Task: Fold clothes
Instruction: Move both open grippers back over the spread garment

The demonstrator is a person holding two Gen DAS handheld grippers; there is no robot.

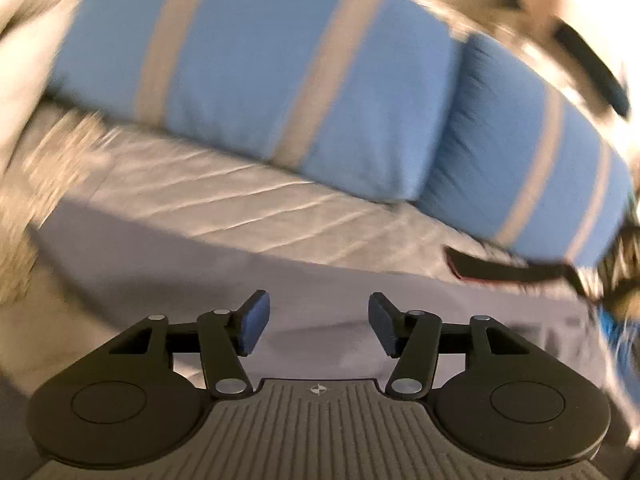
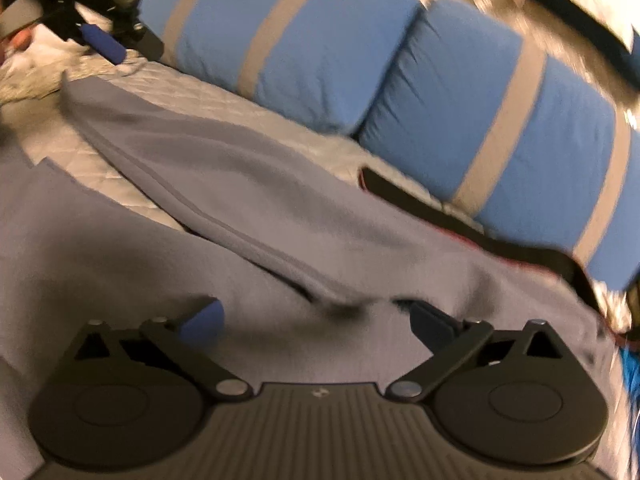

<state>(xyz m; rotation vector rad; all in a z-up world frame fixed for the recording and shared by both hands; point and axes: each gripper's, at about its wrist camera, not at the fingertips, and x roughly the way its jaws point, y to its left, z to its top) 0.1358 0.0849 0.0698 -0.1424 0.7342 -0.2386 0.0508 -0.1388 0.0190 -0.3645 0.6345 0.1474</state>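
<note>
A grey garment (image 2: 248,208) lies spread on the quilted bed, with a long folded ridge running from upper left to lower right in the right wrist view. My right gripper (image 2: 316,320) hovers just above this cloth, jaws wide apart, nothing between the blue pads. In the left wrist view the same grey garment (image 1: 304,304) lies flat under my left gripper (image 1: 318,330), which is open with an empty gap between its pads. The left gripper (image 2: 104,46) also shows at the far upper left of the right wrist view, past the garment's end.
Two blue pillows with grey stripes (image 1: 256,64) (image 2: 500,128) line the far side of the bed. A dark item with a red edge (image 2: 460,216) lies between the garment and the pillows. The pale quilted cover (image 1: 224,196) shows beyond the cloth. Bright blue fabric (image 2: 632,376) sits at the right edge.
</note>
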